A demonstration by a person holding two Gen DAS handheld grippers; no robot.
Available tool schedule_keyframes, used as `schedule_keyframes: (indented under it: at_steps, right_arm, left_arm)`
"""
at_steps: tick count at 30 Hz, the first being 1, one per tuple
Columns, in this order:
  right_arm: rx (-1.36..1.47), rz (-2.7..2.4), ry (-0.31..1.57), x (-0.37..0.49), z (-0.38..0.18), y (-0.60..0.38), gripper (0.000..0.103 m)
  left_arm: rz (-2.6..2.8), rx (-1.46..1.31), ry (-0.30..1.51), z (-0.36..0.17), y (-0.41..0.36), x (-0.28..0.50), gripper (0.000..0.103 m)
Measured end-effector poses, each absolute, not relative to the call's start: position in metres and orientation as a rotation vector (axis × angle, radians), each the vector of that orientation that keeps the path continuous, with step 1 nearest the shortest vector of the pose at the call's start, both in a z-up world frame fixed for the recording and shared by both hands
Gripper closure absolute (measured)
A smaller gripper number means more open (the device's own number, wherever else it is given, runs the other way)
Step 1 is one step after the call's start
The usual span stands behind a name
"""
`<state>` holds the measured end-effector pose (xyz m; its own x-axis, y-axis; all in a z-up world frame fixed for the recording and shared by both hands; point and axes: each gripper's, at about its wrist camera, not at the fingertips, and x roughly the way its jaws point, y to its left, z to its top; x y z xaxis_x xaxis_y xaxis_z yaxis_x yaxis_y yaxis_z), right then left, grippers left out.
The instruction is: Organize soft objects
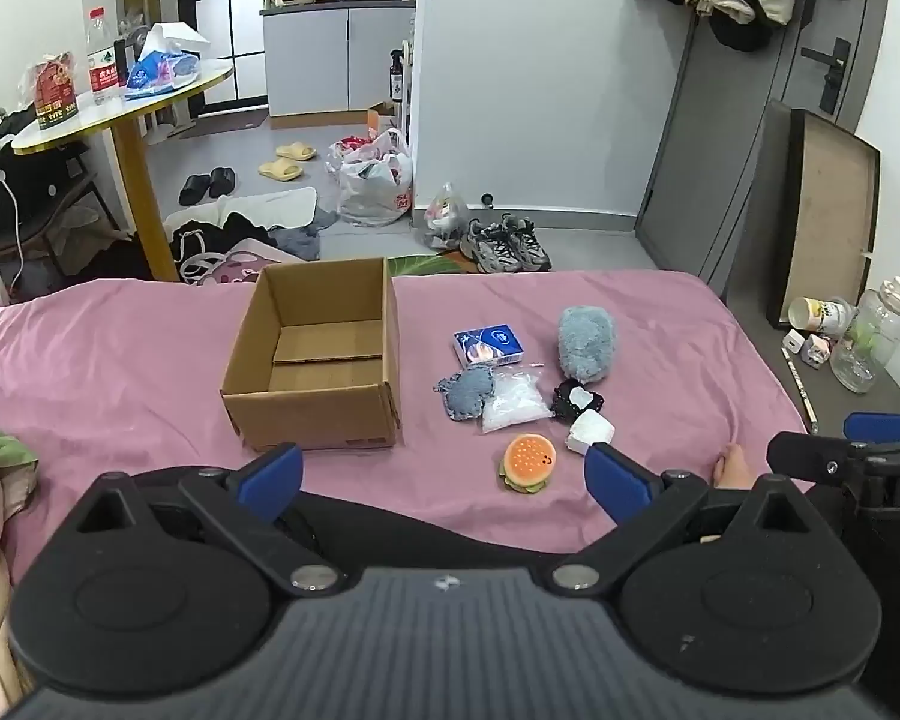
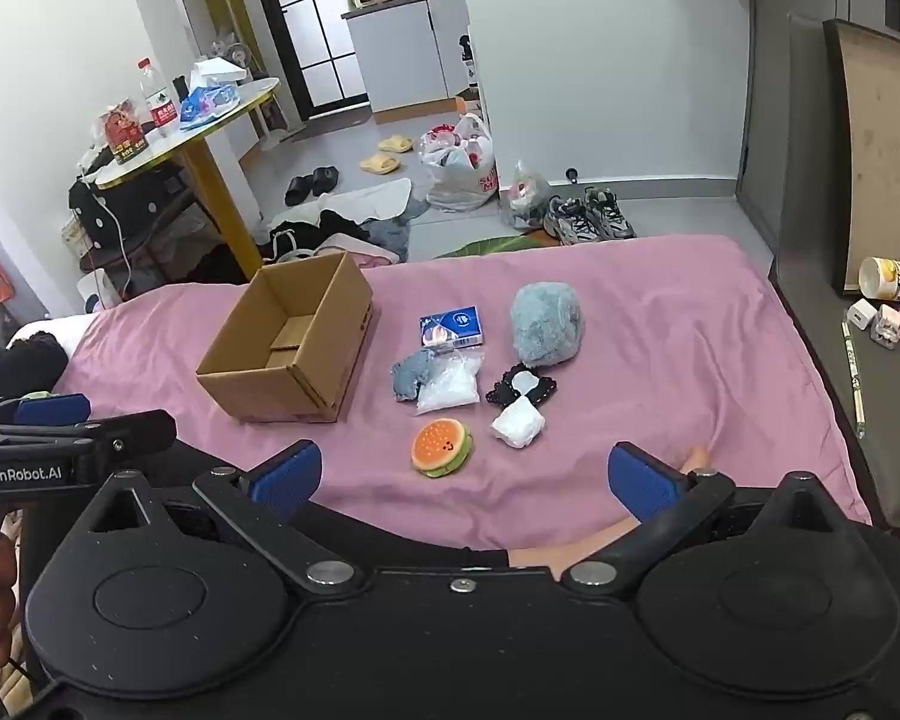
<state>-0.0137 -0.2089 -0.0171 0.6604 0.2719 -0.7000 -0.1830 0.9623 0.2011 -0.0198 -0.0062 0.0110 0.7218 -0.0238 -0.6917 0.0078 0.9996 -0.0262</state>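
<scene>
An open cardboard box [image 1: 315, 354] [image 2: 288, 339] stands empty on the pink bedsheet [image 1: 120, 348]. To its right lie a grey-blue fluffy plush [image 1: 587, 343] [image 2: 547, 324], a blue tissue pack [image 1: 487, 345] [image 2: 451, 326], a denim scrap [image 1: 467, 394] [image 2: 413, 373], a clear plastic bag [image 1: 513, 402] [image 2: 450, 387], a black lace piece [image 1: 577, 399] [image 2: 522, 387], a white wad [image 1: 591, 431] [image 2: 517, 425] and a burger squishy [image 1: 528, 462] [image 2: 441, 447]. My left gripper [image 1: 444, 474] and right gripper [image 2: 477, 477] are both open and hold nothing, hovering near the bed's front edge, short of the objects.
A person's bare foot [image 1: 733, 468] [image 2: 693, 459] rests on the sheet at the front right. A round yellow-legged table [image 1: 132, 105] stands behind the bed. A dark side table [image 2: 870, 372] with bottles stands on the right. Shoes and bags litter the floor.
</scene>
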Motion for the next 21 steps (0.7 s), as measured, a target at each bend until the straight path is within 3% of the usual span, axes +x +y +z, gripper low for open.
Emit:
schedule_keyframes:
  at_steps: [21]
  right_arm:
    - [0.059,0.244,0.802,-0.020,-0.009,-0.205,0.000]
  left_arm:
    - [-0.055,-0.058,0.780,0.018,-0.004,-0.025,0.003]
